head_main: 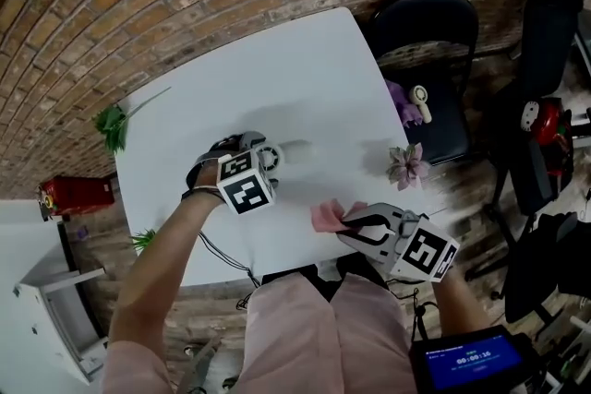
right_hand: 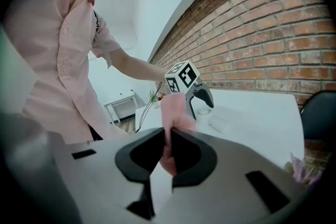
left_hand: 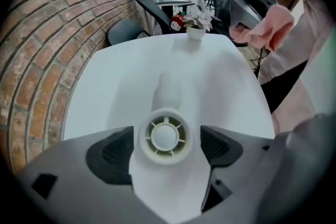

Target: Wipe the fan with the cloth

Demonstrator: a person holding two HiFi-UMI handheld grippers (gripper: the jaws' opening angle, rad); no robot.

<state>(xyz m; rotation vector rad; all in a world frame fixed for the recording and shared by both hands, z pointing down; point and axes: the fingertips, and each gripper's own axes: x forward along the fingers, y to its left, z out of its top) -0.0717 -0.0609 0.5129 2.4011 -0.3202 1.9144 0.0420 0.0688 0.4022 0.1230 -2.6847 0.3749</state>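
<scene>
Currently the small handheld fan (head_main: 282, 152) lies flat on the white table (head_main: 277, 69), grille facing up and handle pointing away from the person. The left gripper (left_hand: 166, 147) points steeply down over it. Its jaws stand wide apart on either side of the round head, and the pads are clear of the rim on both sides, so nothing is gripped. The right gripper (right_hand: 169, 147) is clamped on a fold of the pink cloth (head_main: 328, 215), held above the near table edge, near the fan but not touching it. Judged step: steady the fan, then bring the cloth across. Advice: close the left jaws on the rim of the head or on the handle, not over the grille, so the wiping surface stays open. The fan looks light and may skid on the smooth top if left unheld. Lead with the loose end of the cloth, not the jaw tips. Keep strokes short and clear of the potted flower (head_main: 406, 166) at the right edge.
</scene>
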